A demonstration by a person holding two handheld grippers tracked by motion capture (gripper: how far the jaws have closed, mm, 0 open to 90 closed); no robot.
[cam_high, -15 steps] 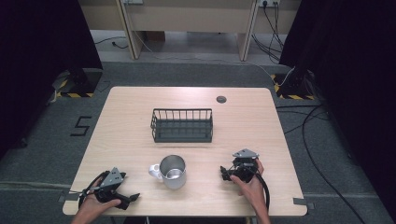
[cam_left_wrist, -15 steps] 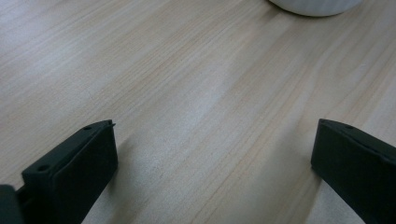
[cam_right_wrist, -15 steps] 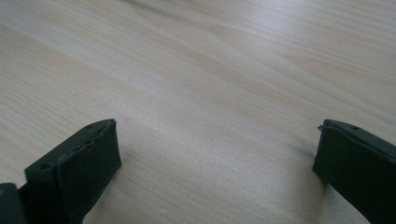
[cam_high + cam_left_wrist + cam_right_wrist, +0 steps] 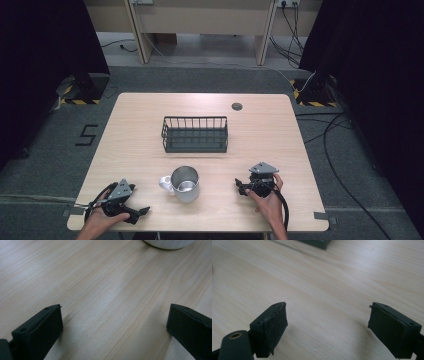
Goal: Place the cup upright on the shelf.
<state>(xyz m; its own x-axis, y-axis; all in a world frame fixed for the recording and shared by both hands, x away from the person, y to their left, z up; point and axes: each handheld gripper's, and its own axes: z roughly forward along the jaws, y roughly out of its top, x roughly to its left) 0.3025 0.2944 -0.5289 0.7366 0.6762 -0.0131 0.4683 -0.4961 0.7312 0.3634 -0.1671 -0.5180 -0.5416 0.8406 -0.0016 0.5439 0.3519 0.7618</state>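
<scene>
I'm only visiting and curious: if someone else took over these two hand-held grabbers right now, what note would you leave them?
Left gripper: open, holding nothing, low over the table's near left corner.
Right gripper: open, holding nothing, near the front right.
Metal mug: upright between the two grippers, handle toward the left one, untouched.
Wire basket: mid-table behind the mug, nothing inside.
Done: nothing yet.
Left: probably grasp the mug; the basket looks a likely place for it.

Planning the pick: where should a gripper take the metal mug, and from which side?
Judging from the high view, take the metal mug by its rim wall on the right, one jaw inside and one outside. It stands upright, mouth open, handle pointing left. The right gripper is open beside that bare side, so it could probably come in from the right.
</scene>
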